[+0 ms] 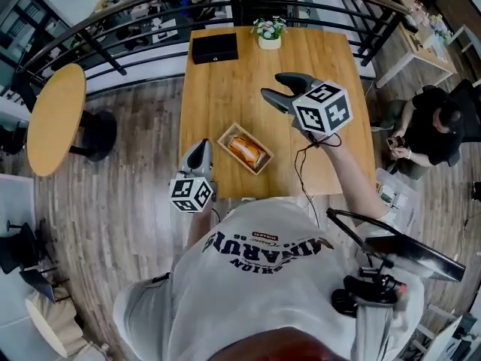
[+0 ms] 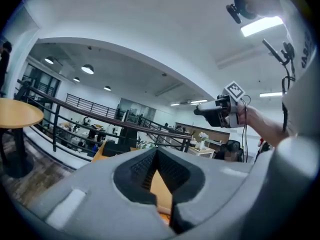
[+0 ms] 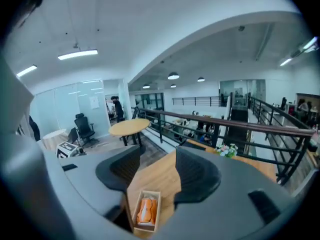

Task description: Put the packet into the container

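Head view: orange packet (image 1: pixel 245 150) lies inside the wooden container (image 1: pixel 225 143) on the worktop (image 1: pixel 225 89). Left hand-held gripper (image 1: pixel 201 146) at the near edge, right hand-held gripper (image 1: pixel 272 85) over the worktop.
Left gripper view: jaws pressed together, empty.
Right gripper view: jaws spread, empty.

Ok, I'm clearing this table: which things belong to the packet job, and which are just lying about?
Job: orange packet, wooden container holding it, left tongs, right tongs.
Lying about: black box, flower pot, round side table.

The T-shirt (image 1: pixel 248 295) is white, lettered; left tongs (image 1: pixel 201 146) and right tongs (image 1: pixel 273 86) are grey.
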`<state>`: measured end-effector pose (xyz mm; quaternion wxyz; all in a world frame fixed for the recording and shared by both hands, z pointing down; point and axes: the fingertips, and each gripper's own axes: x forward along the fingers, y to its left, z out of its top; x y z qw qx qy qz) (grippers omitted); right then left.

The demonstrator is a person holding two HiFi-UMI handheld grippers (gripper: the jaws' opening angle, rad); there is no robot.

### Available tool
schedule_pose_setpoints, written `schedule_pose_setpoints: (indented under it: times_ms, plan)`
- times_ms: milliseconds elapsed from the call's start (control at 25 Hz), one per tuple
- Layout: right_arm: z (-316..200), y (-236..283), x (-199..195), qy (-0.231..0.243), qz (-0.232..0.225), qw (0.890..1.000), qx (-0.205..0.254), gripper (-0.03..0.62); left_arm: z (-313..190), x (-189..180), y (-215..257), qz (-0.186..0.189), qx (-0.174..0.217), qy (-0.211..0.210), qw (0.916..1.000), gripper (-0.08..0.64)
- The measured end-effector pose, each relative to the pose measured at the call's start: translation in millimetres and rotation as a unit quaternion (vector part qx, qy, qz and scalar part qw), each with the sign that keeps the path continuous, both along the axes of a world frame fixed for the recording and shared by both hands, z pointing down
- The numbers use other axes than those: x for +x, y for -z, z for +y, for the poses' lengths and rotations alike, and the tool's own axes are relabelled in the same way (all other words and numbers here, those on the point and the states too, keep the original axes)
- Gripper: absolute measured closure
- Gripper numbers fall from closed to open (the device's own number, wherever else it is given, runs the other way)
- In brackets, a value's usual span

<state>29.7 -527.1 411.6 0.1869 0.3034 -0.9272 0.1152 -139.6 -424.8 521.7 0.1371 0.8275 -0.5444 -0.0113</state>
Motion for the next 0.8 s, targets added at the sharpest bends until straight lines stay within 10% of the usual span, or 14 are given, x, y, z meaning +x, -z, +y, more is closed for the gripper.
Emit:
schedule_pose_setpoints:
  times_ms: [320,680,720,760,800]
  plan:
    - [60,71,108,-0.085,-0.119,0.97,0.195,0.364,-23,58,92,-0.056,0.118,-0.117,0.9845,0.568]
    - [94,63,141,-0.117,-0.159,0.955,0.219,0.364,-25,82,116,-0.066,0.136,-0.154,0.9763,0.566]
    - [96,61,144,-0.118,-0.165,0.955,0.219,0.385,-24,83,116,-0.067,0.135,-0.156,0.9762,0.568]
    - [98,59,146,-0.12,-0.167,0.954,0.219,0.586,-23,84,116,-0.067,0.134,-0.157,0.9762,0.568]
    - [101,57,148,-0.125,-0.165,0.953,0.221,0.586,-23,84,116,-0.067,0.133,-0.157,0.9763,0.568]
